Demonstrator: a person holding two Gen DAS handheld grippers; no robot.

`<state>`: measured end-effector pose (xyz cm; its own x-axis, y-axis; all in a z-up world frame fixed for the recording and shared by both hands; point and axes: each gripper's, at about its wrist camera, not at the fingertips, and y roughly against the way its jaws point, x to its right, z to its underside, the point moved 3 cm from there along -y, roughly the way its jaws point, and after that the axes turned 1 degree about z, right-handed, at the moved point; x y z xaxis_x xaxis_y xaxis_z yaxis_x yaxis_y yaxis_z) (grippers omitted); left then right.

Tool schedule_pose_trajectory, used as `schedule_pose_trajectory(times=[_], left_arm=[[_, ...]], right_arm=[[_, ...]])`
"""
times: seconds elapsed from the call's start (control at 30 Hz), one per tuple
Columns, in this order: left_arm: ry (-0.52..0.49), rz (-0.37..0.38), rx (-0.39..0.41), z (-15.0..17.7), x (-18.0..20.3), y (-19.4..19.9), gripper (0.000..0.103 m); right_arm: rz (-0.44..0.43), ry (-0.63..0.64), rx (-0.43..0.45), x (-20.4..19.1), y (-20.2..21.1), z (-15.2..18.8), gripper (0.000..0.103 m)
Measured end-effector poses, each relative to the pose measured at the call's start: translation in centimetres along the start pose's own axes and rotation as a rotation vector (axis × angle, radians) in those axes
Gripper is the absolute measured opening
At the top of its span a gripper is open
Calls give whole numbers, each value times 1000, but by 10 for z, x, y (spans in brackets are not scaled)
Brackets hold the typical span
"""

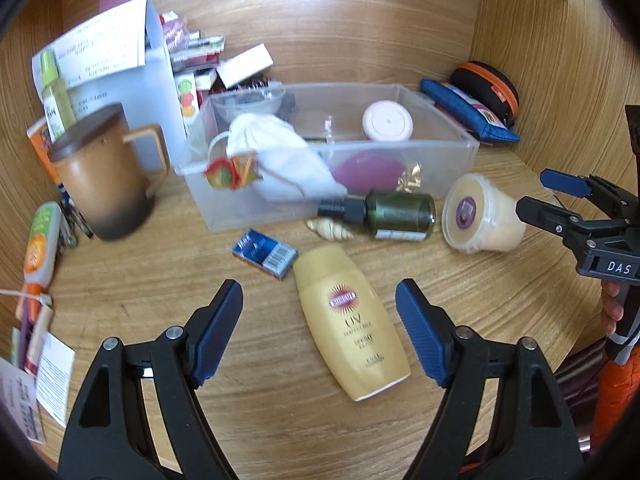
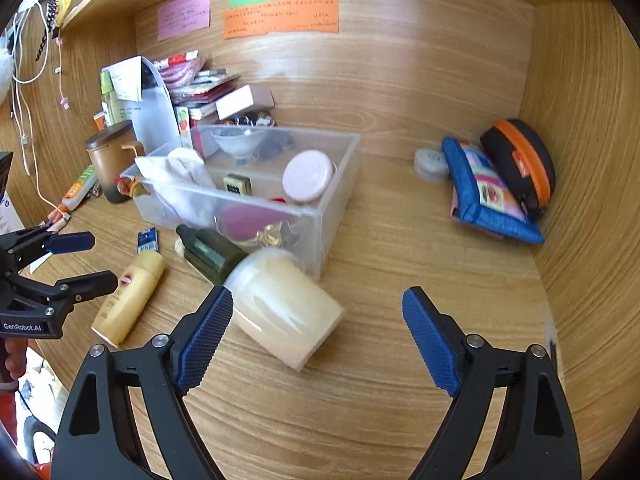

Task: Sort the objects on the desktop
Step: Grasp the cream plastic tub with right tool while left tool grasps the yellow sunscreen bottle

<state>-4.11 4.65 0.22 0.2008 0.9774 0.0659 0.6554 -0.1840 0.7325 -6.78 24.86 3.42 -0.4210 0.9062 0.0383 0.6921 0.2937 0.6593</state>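
Your left gripper (image 1: 320, 332) stands wide, with nothing pressed between its pads. The yellow sunscreen bottle (image 1: 352, 328) lies flat on the wooden desk (image 1: 160, 288) between the two fingers but touches neither; its cap end points toward the back wall. Your right gripper (image 2: 318, 336) is wide as well and holds nothing. The cream-coloured lidded tub (image 2: 284, 308) lies on its side just beside that gripper's left fingertip; whether the pad touches it cannot be told.

A clear plastic bin (image 1: 440, 184) sits toward the back of the desk, left of the middle. Inside it are a white cloth pouch (image 1: 280, 152) draped over the front left corner, a round pink case (image 1: 387, 120) leaning near the back right, and a purple pad (image 1: 364, 172) low at the front.

Against the bin's front wall a dark green bottle (image 1: 396, 212) lies on its side, its black cap pointing left, its base just beside the tub. A small shell (image 1: 330, 230) rests beside the bottle's neck. A blue packet (image 1: 264, 254) lies flat, just beyond the sunscreen's cap end.

At the left edge a brown mug (image 1: 106, 172) with a dark lid stands upright. In the back right corner a blue pouch (image 2: 484, 196) leans against a black case with an orange zip (image 2: 520, 160).
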Motion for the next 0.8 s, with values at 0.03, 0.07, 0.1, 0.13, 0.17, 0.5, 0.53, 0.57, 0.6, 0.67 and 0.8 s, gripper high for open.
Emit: schedule_pose_trajectory(times=[0.03, 0.07, 0.1, 0.13, 0.17, 0.5, 0.53, 0.57, 0.6, 0.67, 0.8], left_arm=[[7, 4, -6, 2, 0, -2, 79], [16, 11, -13, 5, -1, -5, 79], [23, 16, -19, 6, -1, -8, 79], [31, 24, -27, 8, -1, -11, 79], [34, 28, -34, 10, -1, -13, 79], [65, 64, -92, 14, -1, -33, 79], [63, 57, -87, 14, -1, -32, 79], [63, 55, -90, 13, -1, -33, 79], [65, 60, -91, 12, -1, -33, 79], [63, 58, -90, 11, -1, -35, 79], [34, 40, -84, 11, 1, -37, 78]], right_arm=[[1, 0, -3, 0, -2, 2, 85], [0, 5, -3, 0, -3, 5, 85], [1, 12, -5, -1, -5, 6, 85], [5, 24, -9, -3, -7, 8, 85], [8, 32, -14, -4, -9, 10, 85], [-33, 58, -97, -10, -42, 13, 85], [-31, 66, -104, -11, -46, 13, 85], [-29, 73, -110, -12, -49, 13, 85], [-29, 80, -116, -14, -51, 12, 85], [-38, 91, -126, -16, -57, 11, 85], [-62, 99, -148, -19, -67, 9, 85]])
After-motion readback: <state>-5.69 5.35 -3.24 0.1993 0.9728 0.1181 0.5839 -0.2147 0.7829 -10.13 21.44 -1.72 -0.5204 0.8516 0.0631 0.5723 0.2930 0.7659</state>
